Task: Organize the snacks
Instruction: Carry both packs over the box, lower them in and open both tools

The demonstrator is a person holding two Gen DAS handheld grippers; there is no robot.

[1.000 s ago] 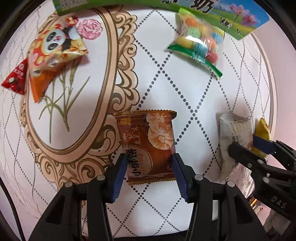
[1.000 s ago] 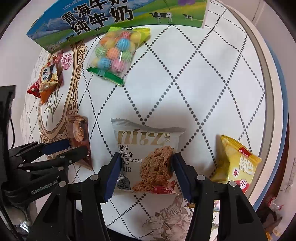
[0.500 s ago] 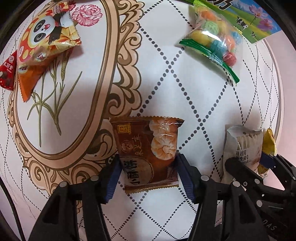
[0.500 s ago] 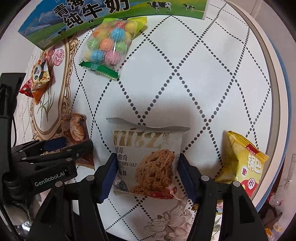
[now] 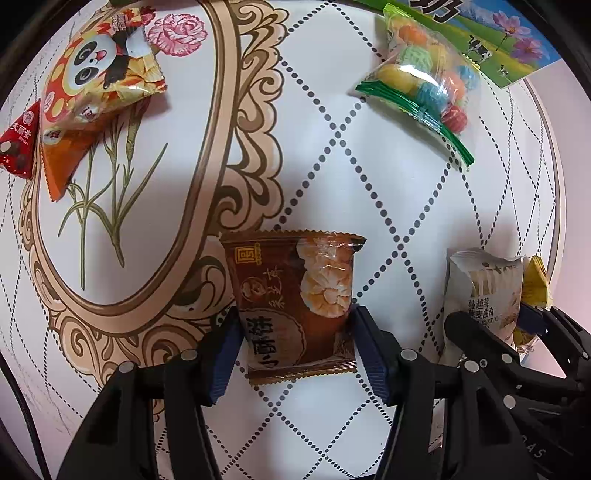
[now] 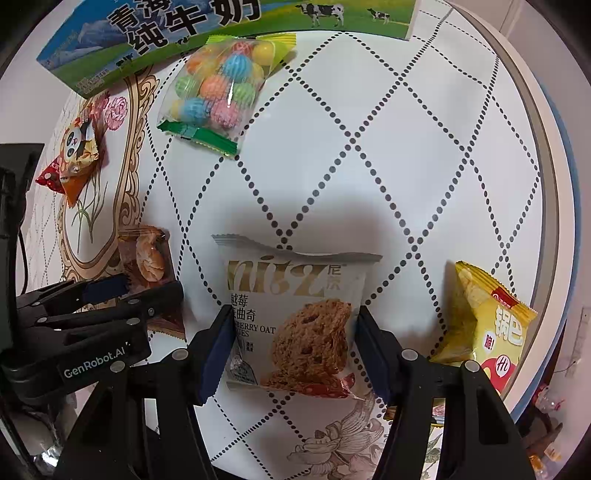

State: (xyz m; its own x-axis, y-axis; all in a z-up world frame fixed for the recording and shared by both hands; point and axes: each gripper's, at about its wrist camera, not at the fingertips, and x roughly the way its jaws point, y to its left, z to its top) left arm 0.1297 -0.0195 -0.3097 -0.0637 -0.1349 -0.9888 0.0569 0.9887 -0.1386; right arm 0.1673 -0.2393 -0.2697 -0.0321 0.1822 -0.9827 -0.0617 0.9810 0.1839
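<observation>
My left gripper (image 5: 297,347) is shut on a brown pastry packet (image 5: 295,302), pads pressing both its sides, held just above the patterned round table (image 5: 332,166). My right gripper (image 6: 295,350) is shut on a white oat cookie packet (image 6: 295,317), also held by its sides. In the left wrist view the cookie packet (image 5: 484,291) and right gripper show at the right. In the right wrist view the pastry packet (image 6: 147,258) and left gripper (image 6: 122,291) show at the left.
A bag of coloured candy balls (image 6: 221,92) lies before a milk carton (image 6: 184,33) at the far side. A panda snack bag (image 5: 99,81) and a small red packet (image 5: 18,144) lie far left. A yellow chip bag (image 6: 487,325) lies near the table's right edge.
Both grippers have closed onto their packets and lifted them slightly off the table; the view has drawn a little nearer to the far snacks.
</observation>
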